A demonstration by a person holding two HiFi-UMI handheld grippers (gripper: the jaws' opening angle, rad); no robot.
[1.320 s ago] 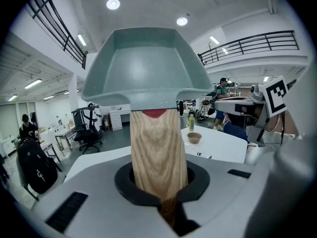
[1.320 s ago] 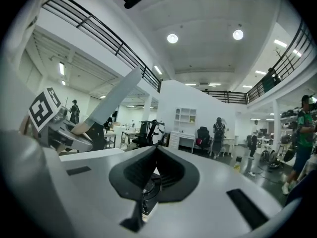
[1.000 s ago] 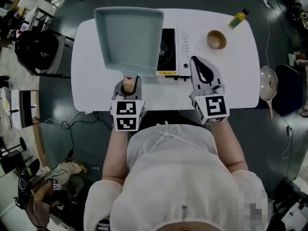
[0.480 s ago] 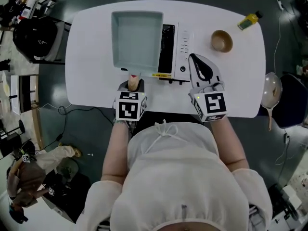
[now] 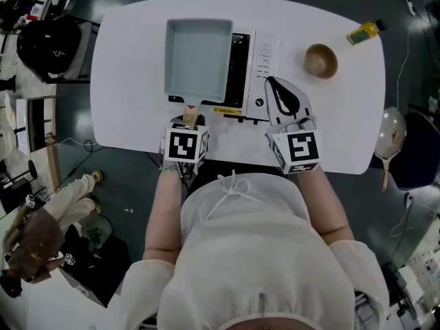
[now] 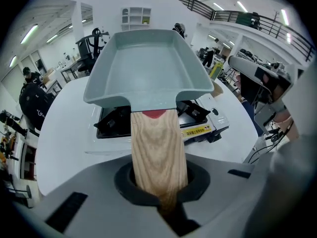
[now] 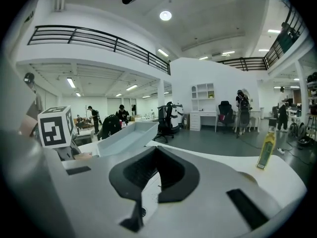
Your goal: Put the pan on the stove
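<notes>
A grey-blue rectangular pan (image 5: 197, 57) hangs level over the left part of the portable stove (image 5: 240, 67), hiding most of the burner. Its wooden handle (image 5: 190, 117) points toward me, and my left gripper (image 5: 187, 126) is shut on it. In the left gripper view the handle (image 6: 157, 152) runs from between the jaws out to the pan (image 6: 146, 68), with the stove (image 6: 198, 120) under it. My right gripper (image 5: 275, 88) is shut and empty by the stove's white control panel (image 5: 265, 64). From the right gripper (image 7: 148, 155) view the pan (image 7: 126, 135) lies to the left.
A wooden bowl (image 5: 321, 60) and a yellow bottle (image 5: 366, 32) stand at the far right of the white table (image 5: 130, 81). A pale round pan (image 5: 387, 133) rests on a dark chair beyond the table's right edge. Another person stands on the floor at the lower left.
The pan has come down and to the right with my left gripper, from beside the stove to over its left part. My right gripper has hardly moved.
</notes>
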